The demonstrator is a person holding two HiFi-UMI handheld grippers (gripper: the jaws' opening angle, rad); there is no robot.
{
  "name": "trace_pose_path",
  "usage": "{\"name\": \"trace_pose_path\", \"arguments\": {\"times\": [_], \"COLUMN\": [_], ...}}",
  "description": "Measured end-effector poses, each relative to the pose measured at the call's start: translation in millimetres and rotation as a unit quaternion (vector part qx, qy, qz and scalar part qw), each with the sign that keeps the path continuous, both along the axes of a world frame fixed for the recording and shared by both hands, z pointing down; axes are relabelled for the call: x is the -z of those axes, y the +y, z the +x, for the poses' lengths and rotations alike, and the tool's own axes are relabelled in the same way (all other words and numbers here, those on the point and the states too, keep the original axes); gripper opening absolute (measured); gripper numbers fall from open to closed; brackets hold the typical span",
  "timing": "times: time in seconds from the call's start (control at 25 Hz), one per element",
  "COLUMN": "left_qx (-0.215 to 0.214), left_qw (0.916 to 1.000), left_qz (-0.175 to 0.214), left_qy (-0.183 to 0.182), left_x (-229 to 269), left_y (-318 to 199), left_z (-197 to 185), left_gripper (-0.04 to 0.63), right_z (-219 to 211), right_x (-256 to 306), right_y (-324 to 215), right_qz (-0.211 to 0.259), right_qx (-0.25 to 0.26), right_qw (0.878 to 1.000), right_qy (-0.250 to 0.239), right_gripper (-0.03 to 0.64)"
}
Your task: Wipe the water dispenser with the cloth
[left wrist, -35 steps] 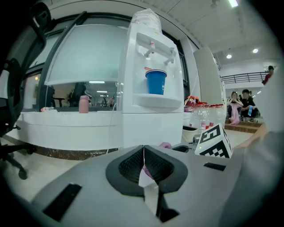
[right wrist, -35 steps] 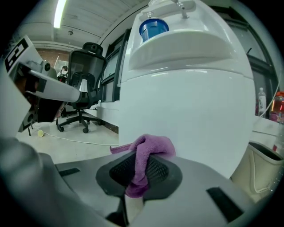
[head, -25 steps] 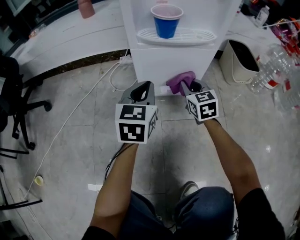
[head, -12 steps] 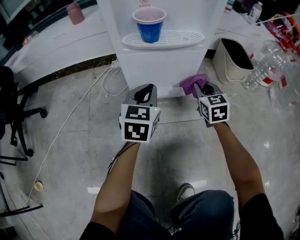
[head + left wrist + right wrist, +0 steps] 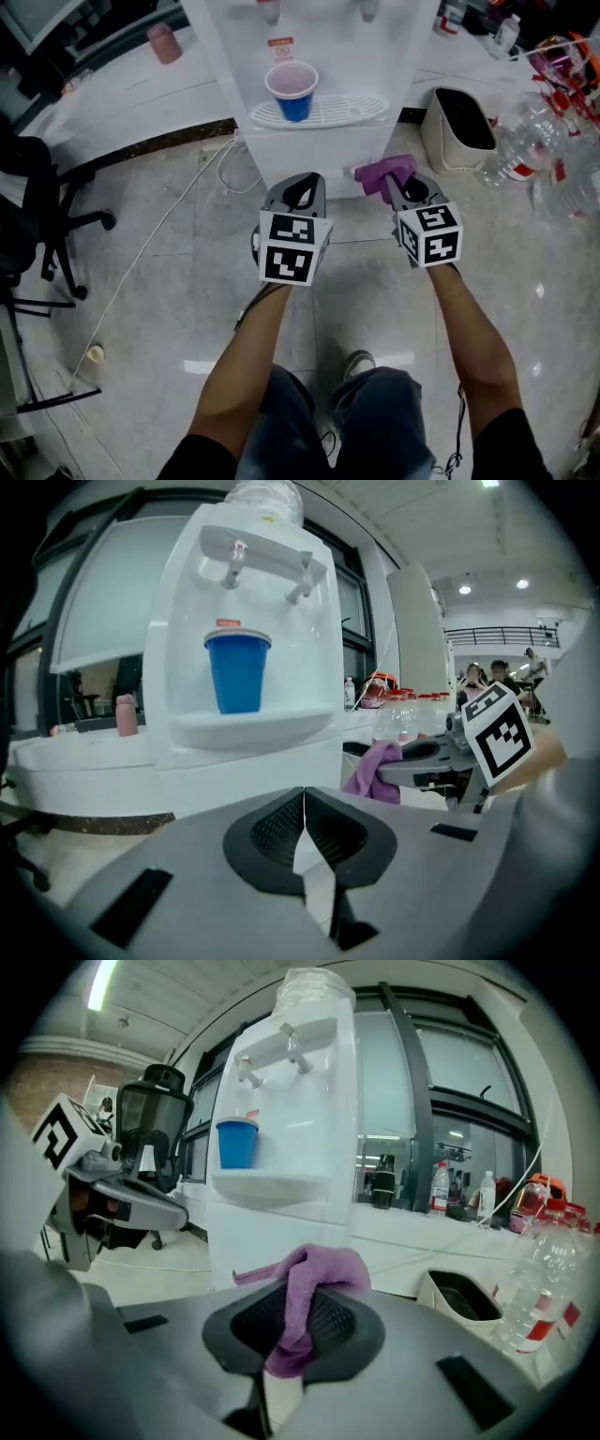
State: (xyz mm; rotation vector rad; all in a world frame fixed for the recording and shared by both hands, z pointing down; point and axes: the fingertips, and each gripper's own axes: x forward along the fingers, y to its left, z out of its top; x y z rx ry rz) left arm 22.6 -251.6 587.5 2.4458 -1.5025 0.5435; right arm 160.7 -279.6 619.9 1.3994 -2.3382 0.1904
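You've stepped back from the water dispenser [image 5: 309,142], so your right hand-held gripper [image 5: 397,186] now clamps the purple cloth [image 5: 382,172] just off its lower front, your left hand-held gripper [image 5: 302,186] closed on nothing; wiping looks paused.

Cloth [image 5: 382,172] purple, water dispenser [image 5: 319,145] wht, cup [image 5: 293,98] blue, floor [image 5: 169,281] grey marbled.

The head view's top edge crops the water dispenser [image 5: 328,150].
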Motion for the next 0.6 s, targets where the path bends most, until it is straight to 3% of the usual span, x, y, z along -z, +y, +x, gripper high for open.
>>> {"name": "trace_pose_path", "arguments": {"times": [0.28, 0.6], "left_qx": [-0.003, -0.017], "left_qw": [0.9997, 0.9995], "left_qz": [-0.022, -0.027], "left_qy": [-0.01, -0.004], "left_x": [112.6, 274.4], "left_y": [20.5, 36.4], "left_z": [-2.1, 19.4], "left_gripper": [0.028, 0.028], "right_z": [-2.4, -0.2], "right_x": [106.7, 283.1], "right_y": [34.4, 60.3], "right_qz": [-0.022, -0.016], "right_qx": [0.002, 0.012], "right_qw": [1.0, 0.999], "right_qy": [-0.013, -0.025], "right_gripper": [0.041, 0.041]}}
